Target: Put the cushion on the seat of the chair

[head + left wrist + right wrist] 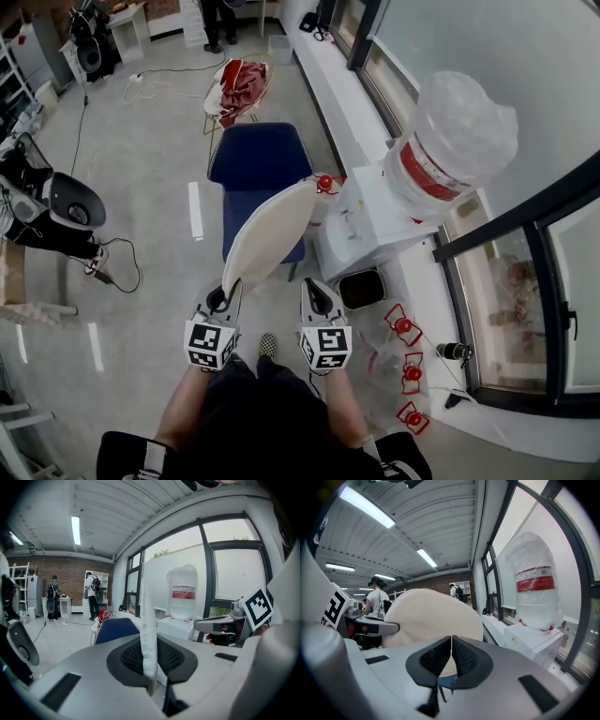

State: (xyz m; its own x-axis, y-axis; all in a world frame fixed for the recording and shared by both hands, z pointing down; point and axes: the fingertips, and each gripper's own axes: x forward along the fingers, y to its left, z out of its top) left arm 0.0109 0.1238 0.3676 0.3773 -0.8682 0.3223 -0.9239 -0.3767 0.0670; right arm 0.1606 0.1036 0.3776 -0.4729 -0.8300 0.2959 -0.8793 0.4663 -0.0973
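Left side: the left gripper (pixel 228 295) is found closed on the near corner of the cushion (pixel 272 234). In the left gripper view the cushion's thin edge is seen pinched between the dark fingers (pixel 173 658), standing upright out of them. The hold is judged firm, though it is on one corner only.

Centre: the cushion is carried on edge, not flat, and is slanted from the left gripper up toward the far right. It is held in the air in front of the blue chair (pixel 258 159), and in the head view it overlaps the chair's right part. No contact with the seat can be confirmed. The seat is seen bare.

Right side: the right gripper (pixel 317 289) is held just beside the cushion's near end. Its fingers (pixel 433 658) are pressed together with nothing between them, and the cushion is seen only beyond them.

Status: pick-up is judged complete. Placement is not yet done. The cushion is still to be brought over the seat, laid flat and released.
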